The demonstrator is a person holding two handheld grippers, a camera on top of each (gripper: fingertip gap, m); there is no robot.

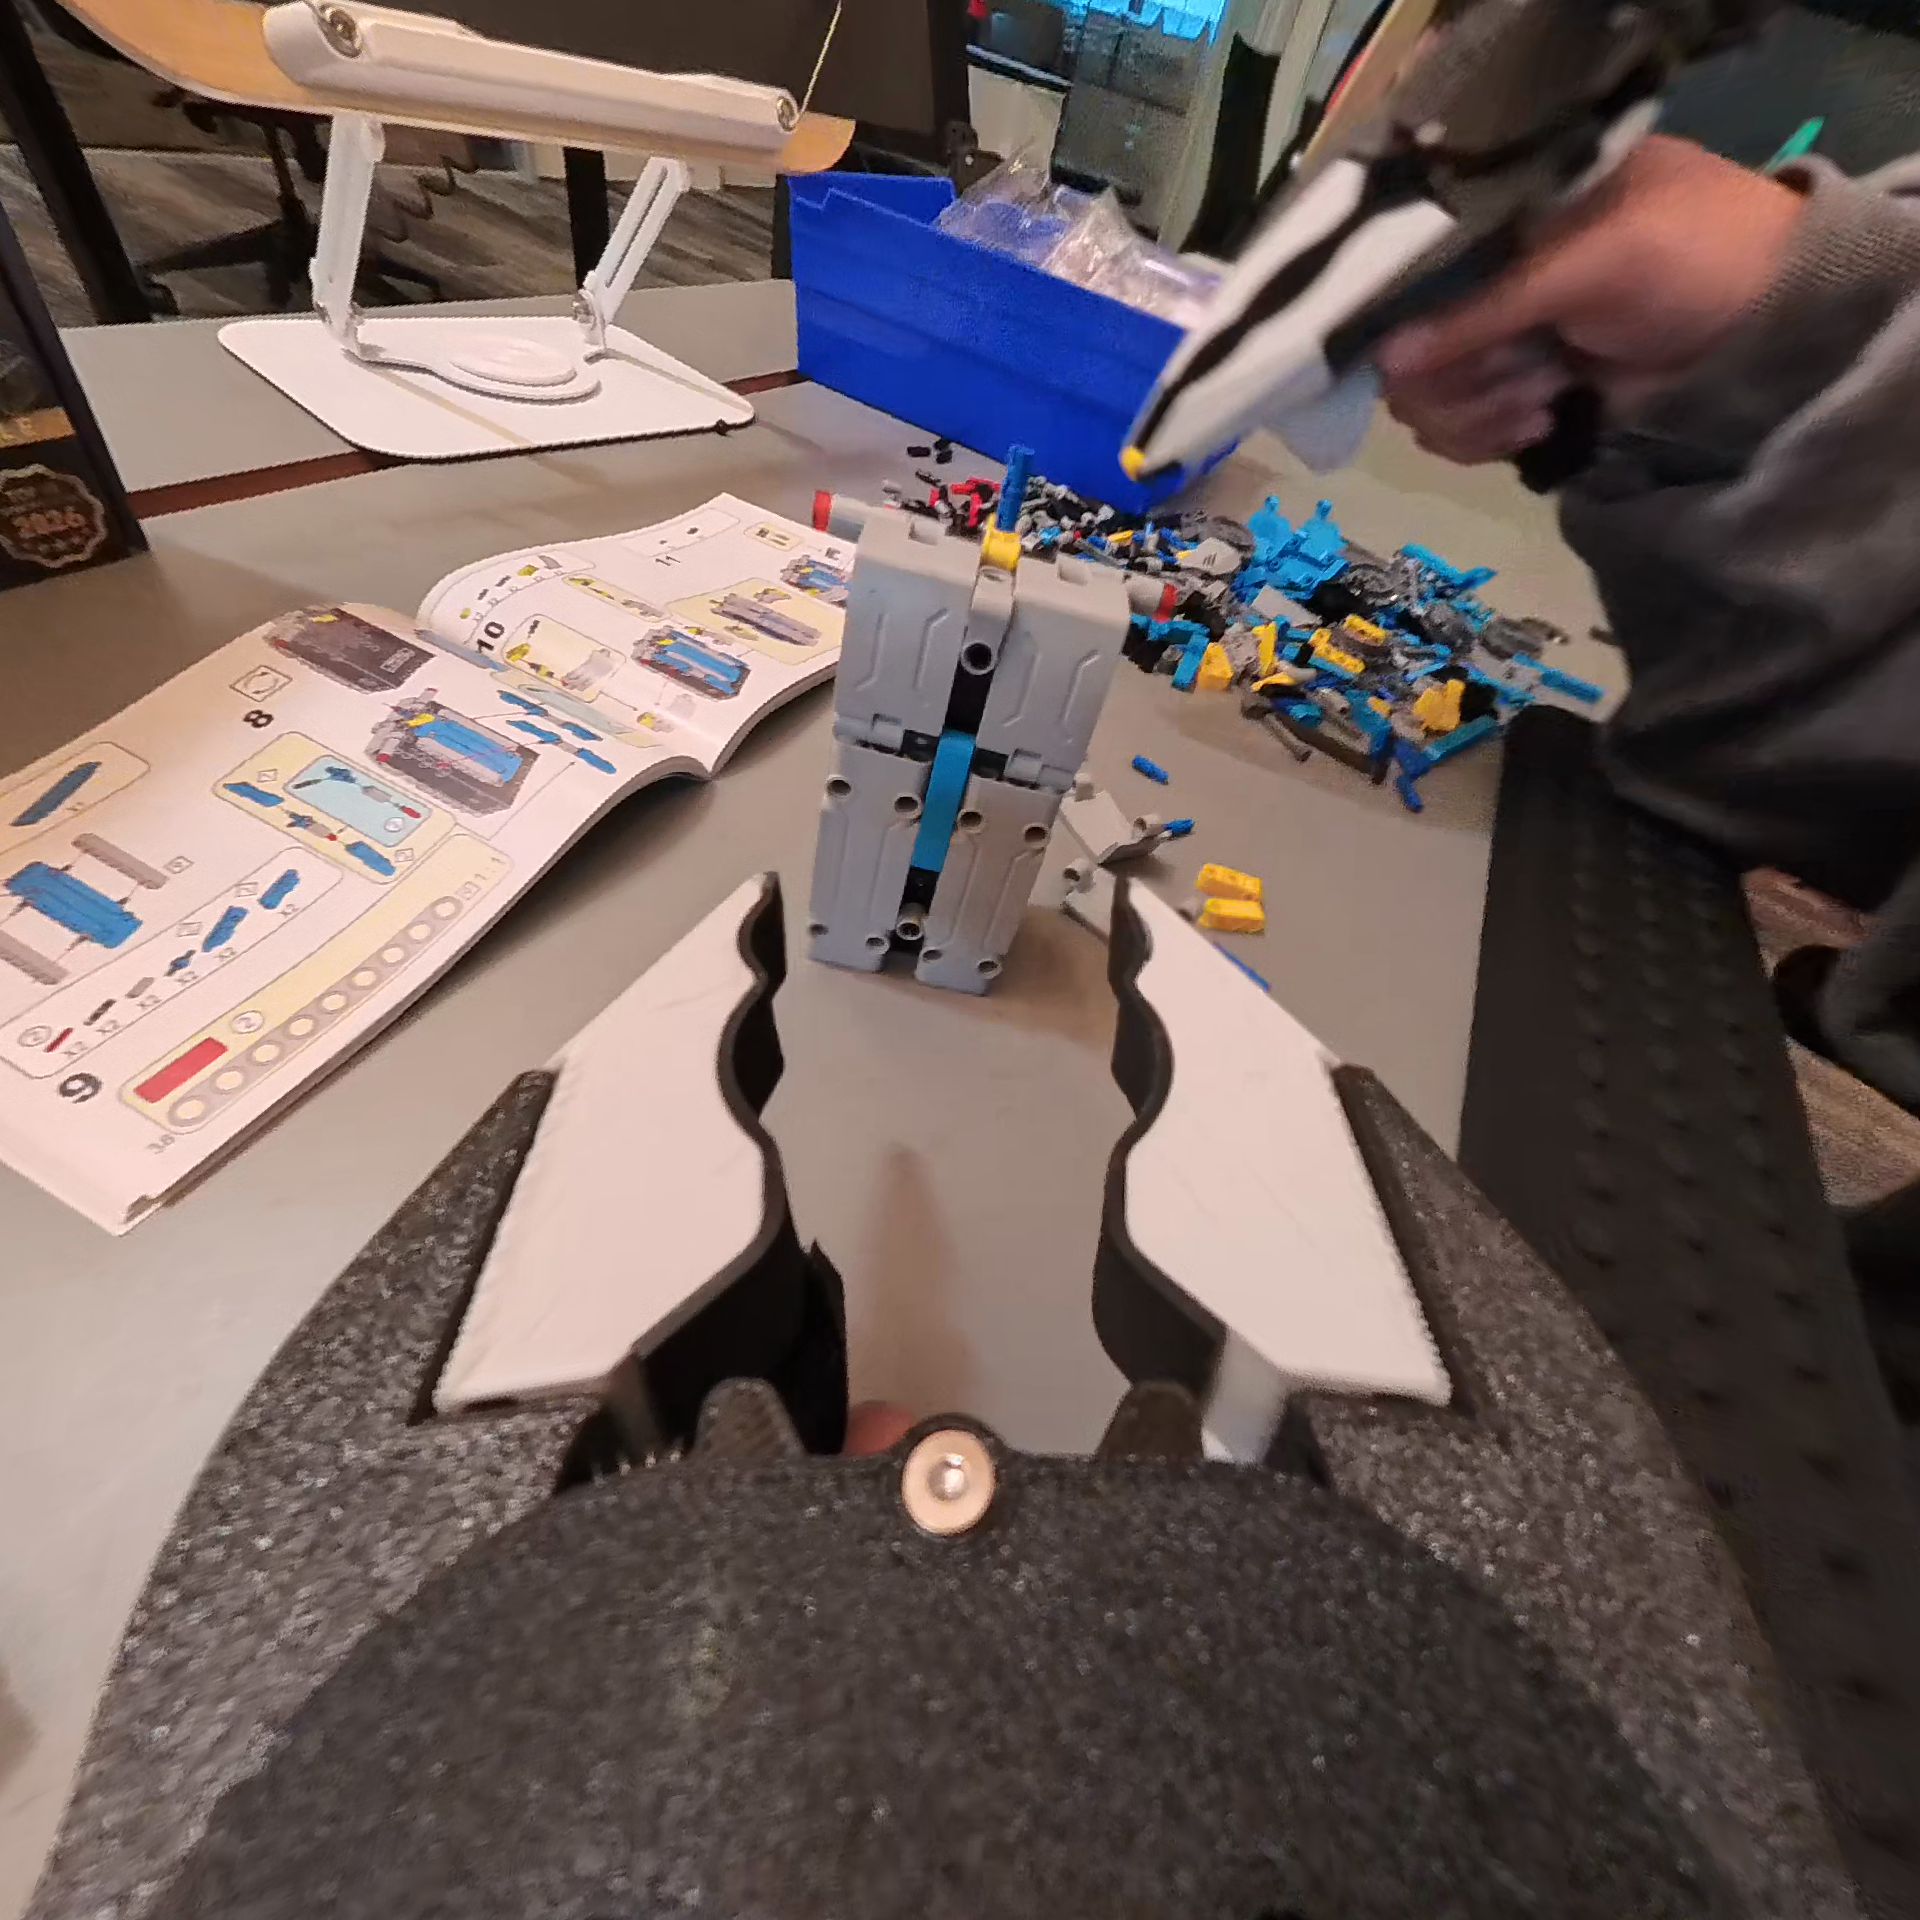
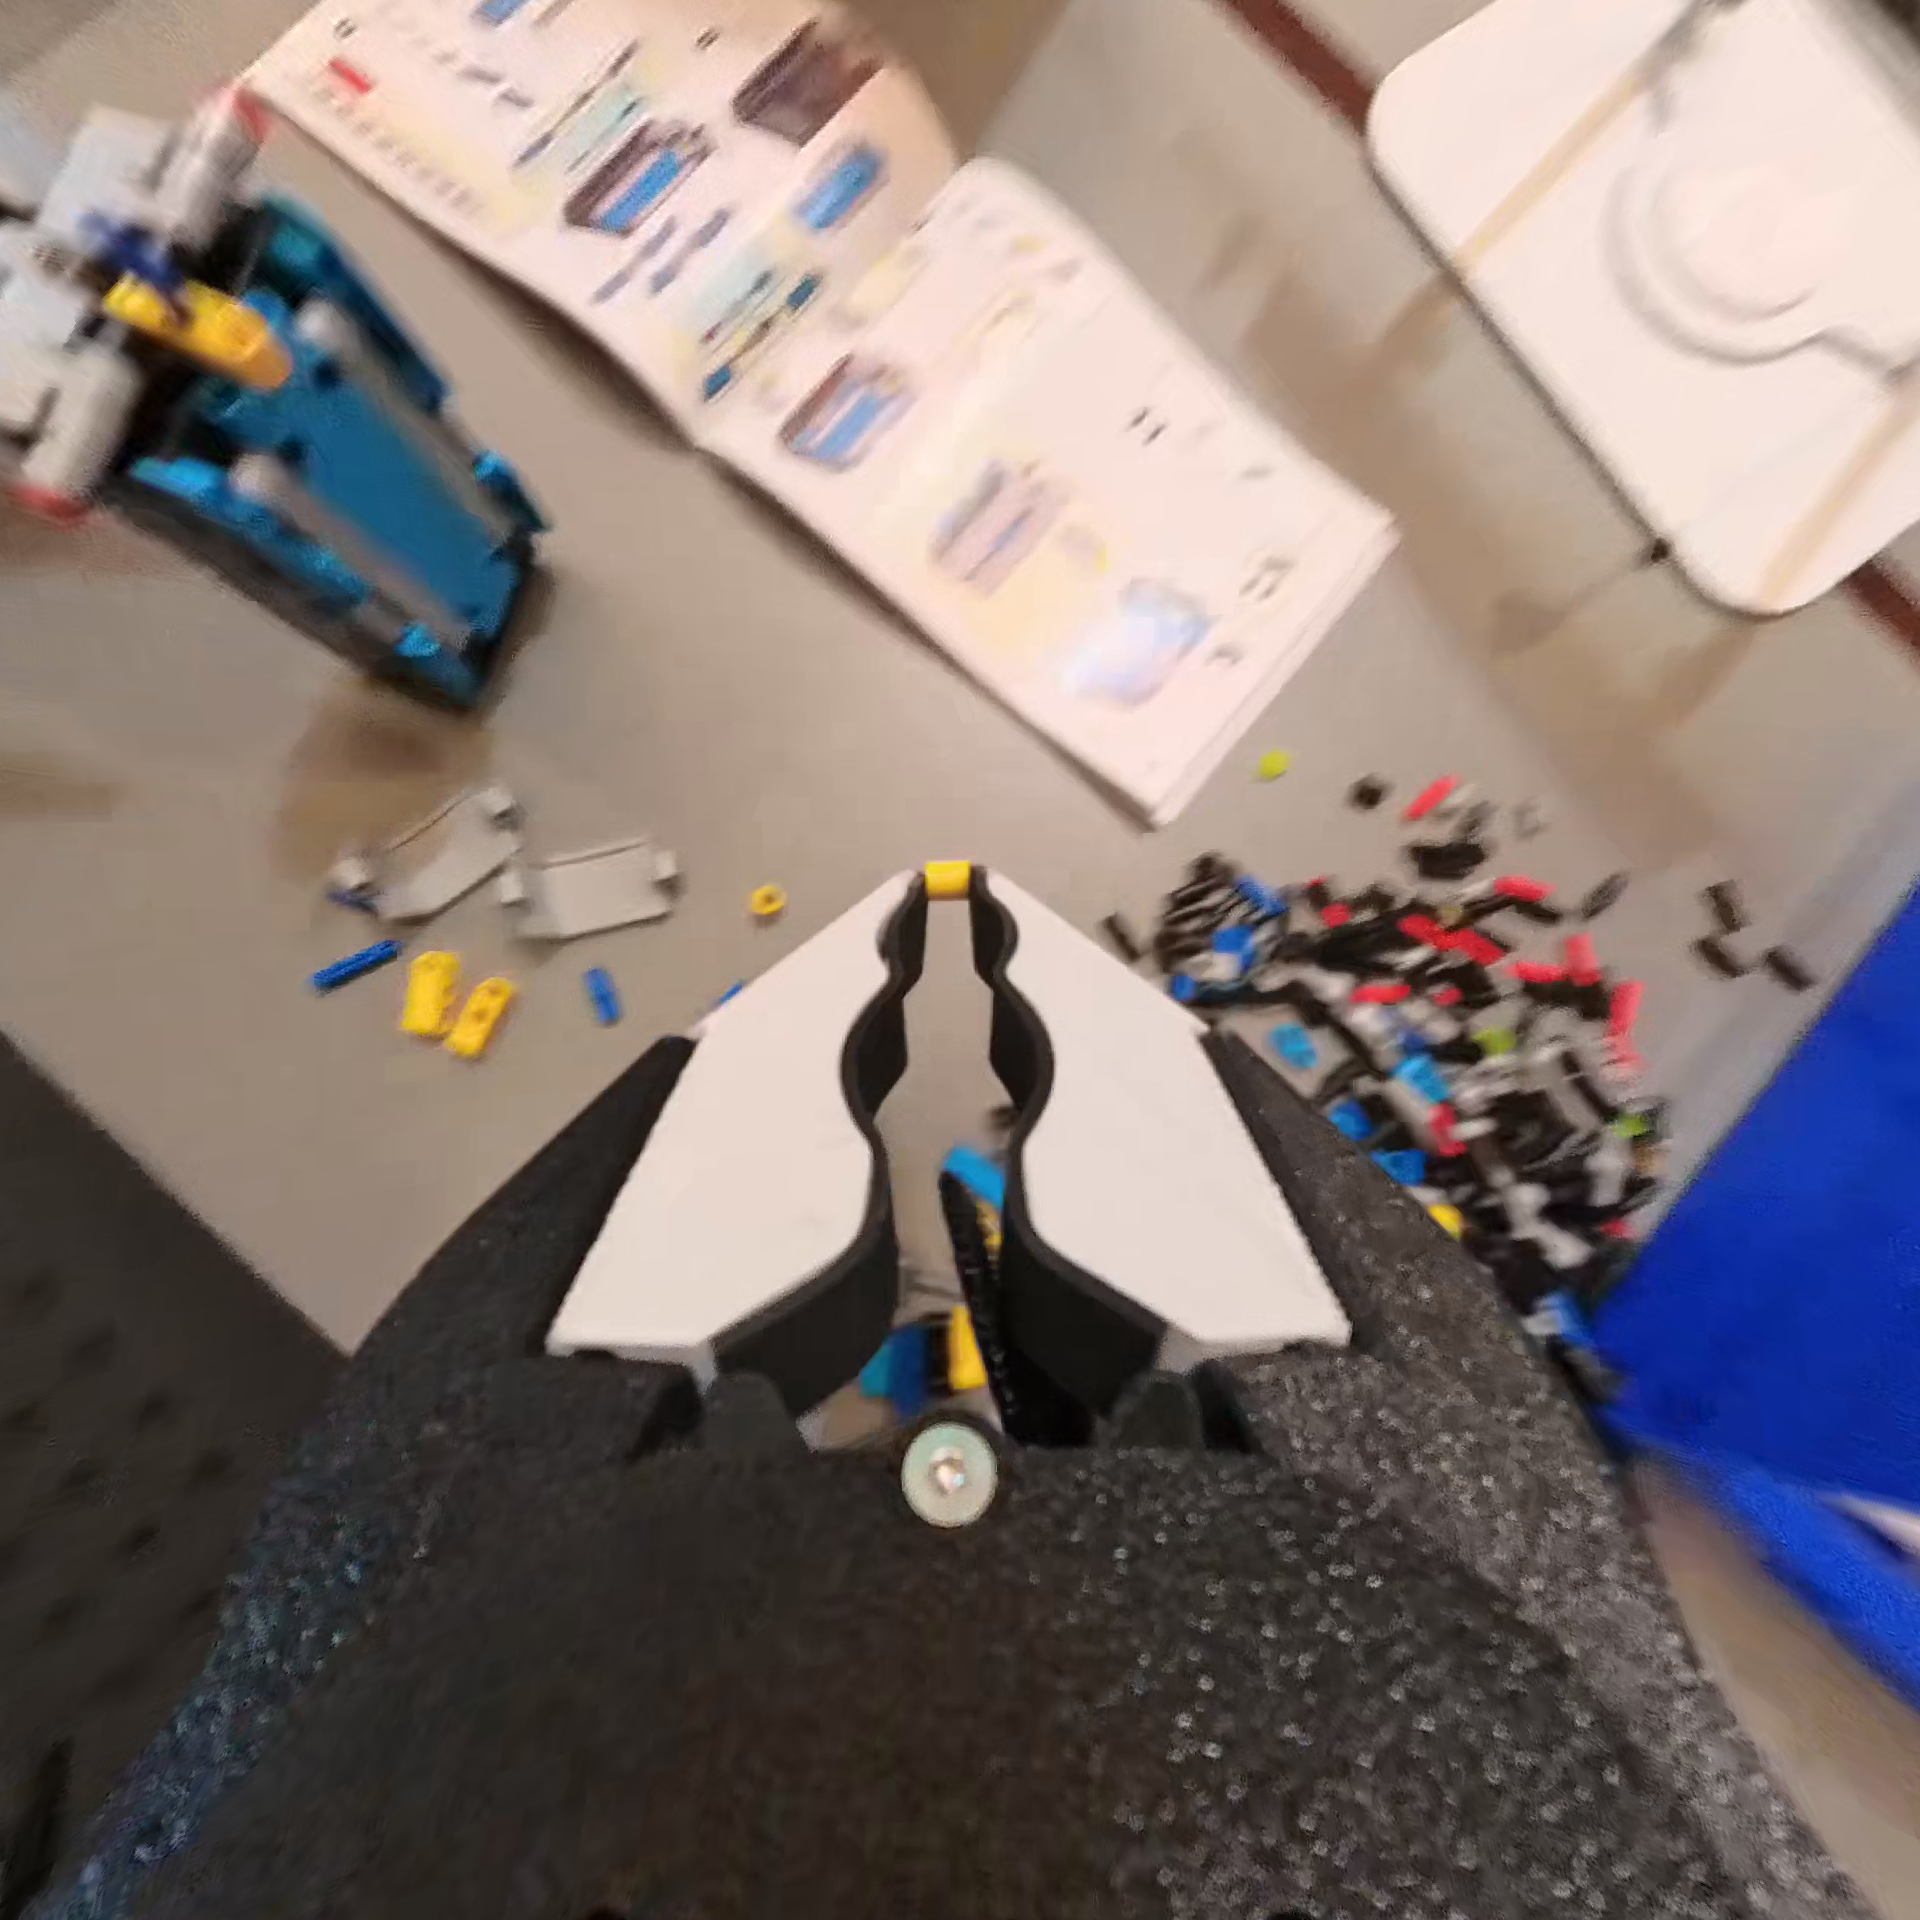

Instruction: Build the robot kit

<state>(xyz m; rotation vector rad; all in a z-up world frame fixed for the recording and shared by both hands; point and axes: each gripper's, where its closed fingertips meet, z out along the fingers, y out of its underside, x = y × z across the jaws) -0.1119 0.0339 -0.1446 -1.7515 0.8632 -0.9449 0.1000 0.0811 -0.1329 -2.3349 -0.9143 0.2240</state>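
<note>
1. Surface point(image 1: 260, 1351): grey, flat, filling both views; it carried everything listed below.
2. Instruction booklet point(image 1: 343, 821): lay open at left of the left wrist view, flat on the surface.
3. Blue bin point(image 1: 977, 332): upper centre of that view, clear bags inside.
4. White stand point(image 1: 478, 364): upper left, well apart from the work.
5. Grey block assembly point(image 1: 966, 758): stood upright at frame centre, just beyond the left gripper point(image 1: 943, 904), whose jaws were spread and empty. Judged rigid and light, but top-heavy and easily tipped; the flat grey side panels looked the best hold.
6. Loose parts pile point(image 1: 1340, 634): right of centre, near the assembly, crowding that side.
7. Two yellow bricks point(image 1: 1231, 899): just beside the left gripper's right finger.
8. Small yellow piece point(image 2: 948, 878): pinched at the fingertips of the right gripper point(image 2: 948, 883), centre of the right wrist view. Judged hard, smooth, very light, liable to slip or pop free.
</note>
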